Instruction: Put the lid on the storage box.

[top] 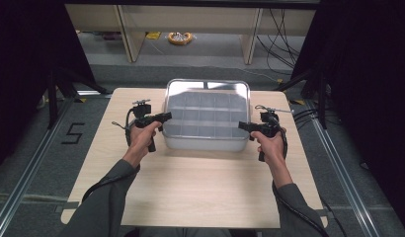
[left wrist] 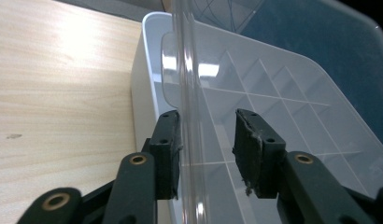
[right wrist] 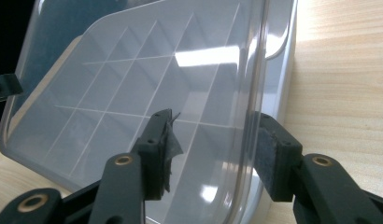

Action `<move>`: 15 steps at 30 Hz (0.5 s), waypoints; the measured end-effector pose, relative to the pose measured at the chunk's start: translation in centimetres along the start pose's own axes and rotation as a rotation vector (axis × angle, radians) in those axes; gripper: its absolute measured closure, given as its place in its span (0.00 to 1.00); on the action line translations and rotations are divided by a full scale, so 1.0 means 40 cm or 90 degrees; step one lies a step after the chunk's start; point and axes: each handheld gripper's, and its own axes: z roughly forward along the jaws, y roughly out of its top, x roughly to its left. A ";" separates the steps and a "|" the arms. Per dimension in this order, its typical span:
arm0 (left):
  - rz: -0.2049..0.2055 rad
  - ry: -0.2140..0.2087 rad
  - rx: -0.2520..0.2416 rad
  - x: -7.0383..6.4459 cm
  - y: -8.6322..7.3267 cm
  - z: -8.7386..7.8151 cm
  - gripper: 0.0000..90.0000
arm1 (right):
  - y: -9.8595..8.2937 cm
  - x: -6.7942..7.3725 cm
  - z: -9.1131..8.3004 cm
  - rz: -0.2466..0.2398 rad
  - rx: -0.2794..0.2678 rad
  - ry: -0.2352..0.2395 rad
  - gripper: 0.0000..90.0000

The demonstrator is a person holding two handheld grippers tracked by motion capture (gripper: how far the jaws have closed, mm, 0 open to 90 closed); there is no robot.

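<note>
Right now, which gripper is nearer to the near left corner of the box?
Left. The left gripper straddles the box lid edge beside that corner; the right gripper is at the opposite end.

The left gripper had its jaws spread apart around the clear lid's raised edge, one pad outside it, one inside. Under the lid sat the white divided box, with the wooden table beside the box.

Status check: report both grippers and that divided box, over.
Left gripper open, jaws astride clear lid edge. Right gripper open, likewise. Compartment box on table. Nothing in the way.
</note>
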 end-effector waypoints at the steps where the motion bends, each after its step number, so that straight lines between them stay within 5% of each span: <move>1: 0.000 0.000 0.000 0.000 0.000 0.000 0.67 | 0.000 0.000 0.000 0.000 0.000 0.000 0.58; 4: -0.001 0.002 0.003 0.004 -0.003 0.005 0.66 | -0.001 0.007 0.006 -0.032 0.003 -0.050 0.59; 6: -0.002 0.007 0.001 0.006 -0.007 0.008 0.66 | -0.001 0.005 0.008 -0.035 0.010 -0.051 0.59; 7: -0.003 0.007 0.001 0.007 -0.008 0.010 0.65 | -0.005 0.012 0.012 0.012 0.009 -0.049 0.60; 8: -0.003 0.005 0.003 0.008 -0.009 0.012 0.64 | -0.002 0.001 0.013 -0.018 0.000 -0.035 0.60; 14: 0.006 0.010 0.003 0.004 -0.011 0.013 0.63 | -0.002 0.011 0.014 0.000 0.004 -0.047 0.59; 15: 0.008 0.013 0.002 0.003 -0.012 0.013 0.63 | -0.001 0.003 0.014 -0.025 0.000 -0.047 0.59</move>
